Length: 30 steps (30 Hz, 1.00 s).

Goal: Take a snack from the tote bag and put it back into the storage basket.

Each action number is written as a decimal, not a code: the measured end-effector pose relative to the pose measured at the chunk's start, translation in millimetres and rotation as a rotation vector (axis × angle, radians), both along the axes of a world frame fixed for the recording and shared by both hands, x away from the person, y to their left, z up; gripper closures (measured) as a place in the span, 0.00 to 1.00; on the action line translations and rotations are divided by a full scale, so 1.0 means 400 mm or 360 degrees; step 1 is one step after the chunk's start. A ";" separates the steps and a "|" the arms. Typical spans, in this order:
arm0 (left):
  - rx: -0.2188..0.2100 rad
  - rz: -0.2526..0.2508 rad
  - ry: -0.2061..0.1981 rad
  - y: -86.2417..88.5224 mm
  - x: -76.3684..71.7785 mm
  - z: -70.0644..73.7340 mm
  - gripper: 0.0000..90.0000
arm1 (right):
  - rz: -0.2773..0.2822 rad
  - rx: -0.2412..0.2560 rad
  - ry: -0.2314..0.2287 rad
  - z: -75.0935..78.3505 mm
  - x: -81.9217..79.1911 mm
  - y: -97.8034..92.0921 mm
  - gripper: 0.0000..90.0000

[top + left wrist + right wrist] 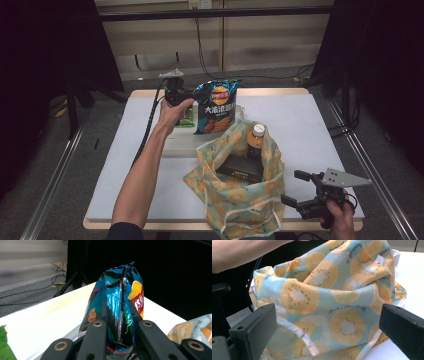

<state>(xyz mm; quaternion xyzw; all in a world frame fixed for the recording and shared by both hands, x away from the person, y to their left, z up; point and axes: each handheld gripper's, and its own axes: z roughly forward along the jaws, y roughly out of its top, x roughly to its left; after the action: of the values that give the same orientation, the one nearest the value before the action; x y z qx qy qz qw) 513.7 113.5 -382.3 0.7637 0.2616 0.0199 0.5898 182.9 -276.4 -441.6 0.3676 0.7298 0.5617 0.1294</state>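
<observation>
From high view: left tool [192, 95] pinches chip bag [216, 106] at far side of counter [300, 120], behind fruit-print bag [240, 197]. Chip bag stands tall, top up. Right tool [298, 190] spread wide near fruit-print bag.

Left gripper view: jaws squeeze chip bag [117, 312] low. Shiny, puffy; could slip or tip.

Right gripper view: fruit-print bag [329, 312] floppy; mouth could fold shut.

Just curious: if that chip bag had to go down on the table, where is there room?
Bare table lies left of the tote, and more between the tote and the right edge. The middle, around the chip bag and tote, is crowded.
</observation>
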 end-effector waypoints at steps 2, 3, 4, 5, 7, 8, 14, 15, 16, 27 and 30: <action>0.0022 -0.0009 -0.0021 -0.011 -0.001 0.008 0.91 | 0.0005 -0.0005 0.0002 -0.001 0.000 0.001 0.01; 0.0050 -0.0004 -0.0043 -0.014 0.002 0.012 0.91 | 0.0009 -0.0004 0.0000 -0.001 0.001 0.002 0.01; 0.0075 0.0000 -0.0041 -0.018 0.004 0.016 0.91 | 0.0009 -0.0005 0.0007 -0.001 0.002 0.003 0.01; 0.0083 0.0007 -0.0046 -0.021 0.009 0.020 0.91 | 0.0008 -0.0006 0.0005 -0.001 0.003 0.003 0.01; 0.0081 0.0027 -0.0046 -0.028 0.018 0.021 0.90 | 0.0008 -0.0005 0.0003 -0.001 0.002 0.002 0.01; 0.0093 0.0044 -0.0044 -0.031 0.023 0.021 0.90 | 0.0006 -0.0005 0.0007 -0.001 0.002 0.002 0.01; 0.0152 0.0065 -0.0068 -0.045 0.045 0.019 0.87 | 0.0014 -0.0005 0.0006 -0.001 0.002 0.003 0.01; 0.0137 0.0062 -0.0066 -0.044 0.047 0.016 0.86 | 0.0013 -0.0005 0.0006 -0.001 0.001 0.003 0.01; 0.0151 0.0070 -0.0064 -0.044 0.048 0.014 0.85 | 0.0008 0.0003 0.0010 -0.001 0.000 0.002 0.01; 0.0188 0.0104 -0.0032 -0.051 0.060 0.003 0.64 | -0.0002 0.0002 0.0008 0.000 -0.005 -0.002 0.01; 0.0220 0.0118 0.0009 -0.050 0.061 -0.010 0.54 | 0.0000 -0.0001 0.0010 0.000 -0.008 -0.002 0.01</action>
<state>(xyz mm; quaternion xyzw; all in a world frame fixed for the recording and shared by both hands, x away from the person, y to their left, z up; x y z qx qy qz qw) 538.1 93.3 -386.3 0.7924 0.2894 0.0576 0.5339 179.9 -277.2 -441.6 0.3694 0.7304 0.5602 0.1271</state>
